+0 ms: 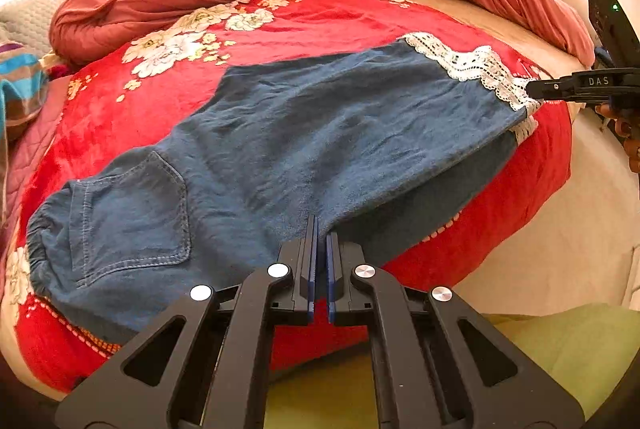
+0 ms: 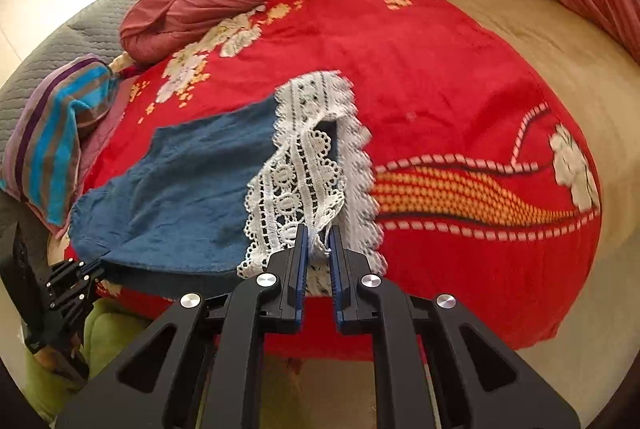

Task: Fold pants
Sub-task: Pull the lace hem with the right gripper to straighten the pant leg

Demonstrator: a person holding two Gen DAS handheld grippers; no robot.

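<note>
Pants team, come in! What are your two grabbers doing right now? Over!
Left gripper shut on the blue pants at the near edge. Right gripper shut on the lace hem. Pants spread on the red blanket, not yet folded. Nothing in the way.

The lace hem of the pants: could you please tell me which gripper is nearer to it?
Right. The right gripper pinches the lace hem itself; the left gripper grips the blue cloth further along the pants.

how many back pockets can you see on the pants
1: a stitched back pocket near the waistband at the left end of the blue pants. Any other pocket may be hidden underneath the fabric.
</note>
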